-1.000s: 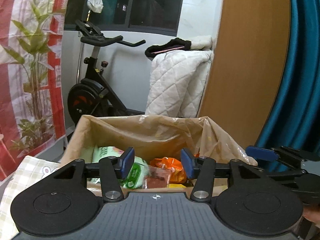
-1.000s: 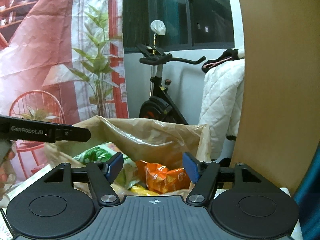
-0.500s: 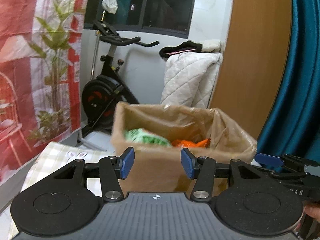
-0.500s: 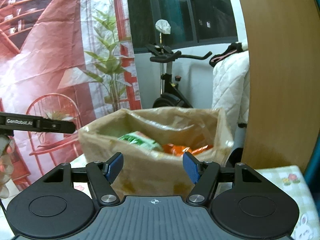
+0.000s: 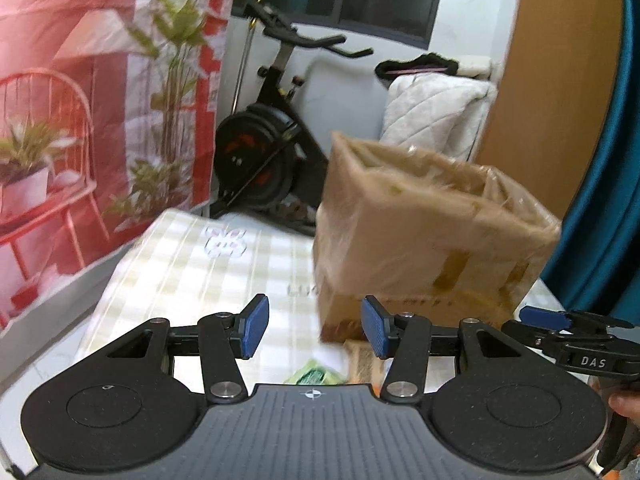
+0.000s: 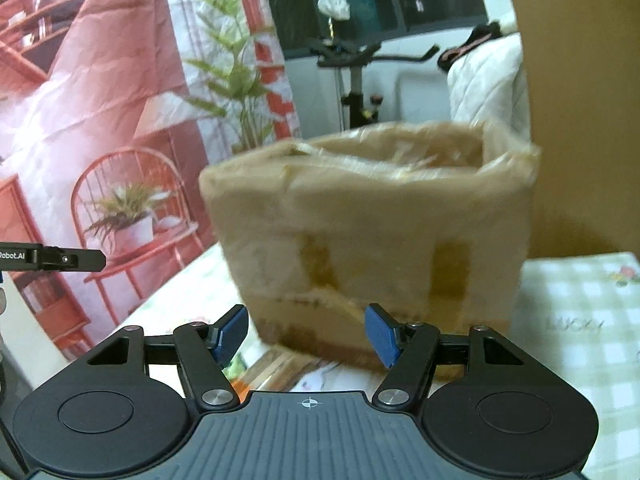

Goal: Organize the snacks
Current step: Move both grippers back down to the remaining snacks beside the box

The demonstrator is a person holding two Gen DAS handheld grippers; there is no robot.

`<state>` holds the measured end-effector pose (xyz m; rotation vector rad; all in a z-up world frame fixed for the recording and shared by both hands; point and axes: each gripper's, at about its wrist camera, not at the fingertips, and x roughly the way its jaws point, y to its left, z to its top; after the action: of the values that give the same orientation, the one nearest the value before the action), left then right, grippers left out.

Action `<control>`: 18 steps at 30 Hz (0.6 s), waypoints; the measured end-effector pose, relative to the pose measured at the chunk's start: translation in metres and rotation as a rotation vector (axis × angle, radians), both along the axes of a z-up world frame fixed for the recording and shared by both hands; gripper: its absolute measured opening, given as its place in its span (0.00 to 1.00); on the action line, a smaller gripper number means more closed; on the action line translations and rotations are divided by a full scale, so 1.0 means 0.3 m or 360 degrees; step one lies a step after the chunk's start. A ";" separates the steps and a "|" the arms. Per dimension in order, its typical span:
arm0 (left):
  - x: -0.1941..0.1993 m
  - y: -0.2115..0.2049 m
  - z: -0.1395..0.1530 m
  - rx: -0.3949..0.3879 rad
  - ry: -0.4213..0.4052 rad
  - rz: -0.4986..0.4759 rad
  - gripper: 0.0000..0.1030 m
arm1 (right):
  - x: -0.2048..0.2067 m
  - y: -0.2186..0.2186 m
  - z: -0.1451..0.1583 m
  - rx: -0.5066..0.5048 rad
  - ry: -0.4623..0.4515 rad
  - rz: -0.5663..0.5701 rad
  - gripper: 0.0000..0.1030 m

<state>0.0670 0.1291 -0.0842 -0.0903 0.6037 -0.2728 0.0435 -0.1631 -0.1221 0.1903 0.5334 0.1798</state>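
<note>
A cardboard box lined with a brown plastic bag (image 5: 432, 232) stands on the checked tablecloth; it also shows in the right wrist view (image 6: 372, 232). Its contents are hidden from this height. My left gripper (image 5: 314, 330) is open and empty, in front of the box's left corner. My right gripper (image 6: 306, 334) is open and empty, in front of the box's near side. A green snack packet (image 5: 316, 374) and a tan wrapped snack (image 5: 360, 360) lie on the table just below my left gripper. A tan packet (image 6: 272, 368) lies under my right gripper.
The checked tablecloth (image 5: 192, 276) extends left of the box and to its right (image 6: 580, 312). An exercise bike (image 5: 264, 160) and a white quilt (image 5: 436, 108) stand behind the table. A wooden panel (image 6: 580, 100) rises behind the box. The other gripper's tip (image 5: 560, 320) shows at right.
Both grippers have pulled back and down from above the box. The snacks inside the box are no longer visible. Loose packets on the table have come into view.
</note>
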 end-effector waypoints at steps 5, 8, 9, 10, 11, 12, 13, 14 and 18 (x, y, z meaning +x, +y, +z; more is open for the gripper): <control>0.002 0.056 -0.086 -0.0048 0.0086 0.0033 0.51 | 0.022 0.099 -0.092 -0.0023 0.0131 0.0088 0.55; 0.014 0.078 -0.136 -0.0074 0.0135 0.0048 0.51 | 0.036 0.165 -0.149 -0.0057 0.0219 0.0167 0.53; 0.016 0.083 -0.157 -0.0083 0.0153 0.0053 0.51 | 0.044 0.191 -0.171 -0.0080 0.0256 0.0195 0.51; 0.017 0.087 -0.173 -0.0089 0.0167 0.0057 0.51 | 0.050 0.211 -0.187 -0.0096 0.0286 0.0219 0.50; 0.016 0.090 -0.190 -0.0095 0.0180 0.0060 0.51 | 0.056 0.234 -0.203 -0.0109 0.0315 0.0243 0.47; 0.017 0.095 -0.207 -0.0101 0.0195 0.0063 0.51 | 0.063 0.257 -0.216 -0.0119 0.0341 0.0271 0.45; 0.015 0.098 -0.221 -0.0103 0.0206 0.0063 0.51 | 0.070 0.284 -0.226 -0.0130 0.0362 0.0307 0.43; 0.012 0.097 -0.232 -0.0100 0.0216 0.0061 0.51 | 0.073 0.308 -0.235 -0.0139 0.0376 0.0346 0.42; 0.007 0.096 -0.261 -0.0072 0.0229 0.0042 0.51 | 0.086 0.408 -0.260 -0.0236 0.0435 0.0502 0.37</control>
<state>0.0691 0.1580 -0.1625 -0.1622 0.7385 -0.2554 0.0693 -0.0407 -0.2000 -0.0164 0.8457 0.4233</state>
